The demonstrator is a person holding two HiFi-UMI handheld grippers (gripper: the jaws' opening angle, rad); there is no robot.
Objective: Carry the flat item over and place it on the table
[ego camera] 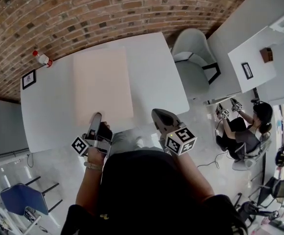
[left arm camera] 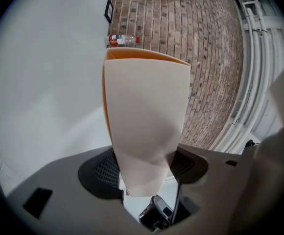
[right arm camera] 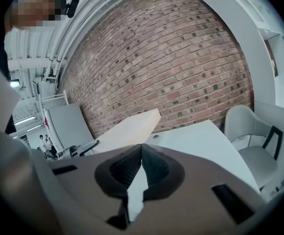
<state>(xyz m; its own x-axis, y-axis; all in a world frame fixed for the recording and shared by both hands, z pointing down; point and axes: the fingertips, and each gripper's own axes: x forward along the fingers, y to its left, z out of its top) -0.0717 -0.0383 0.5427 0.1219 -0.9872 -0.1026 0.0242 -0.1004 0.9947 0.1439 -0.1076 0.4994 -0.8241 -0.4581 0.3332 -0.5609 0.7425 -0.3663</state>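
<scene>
Head view, centre of frame: flat board [ego camera: 103,82] gripped at its lower edge by left tool [ego camera: 97,117], over white desk [ego camera: 154,67]; right tool [ego camera: 157,114] closed, empty. Carrying apparently done; lowering flat and releasing not yet done

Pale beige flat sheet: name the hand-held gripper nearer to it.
Left. The left hand-held gripper grips the near edge of the pale beige flat sheet; the right hand-held gripper hangs apart, off its near right corner.
</scene>
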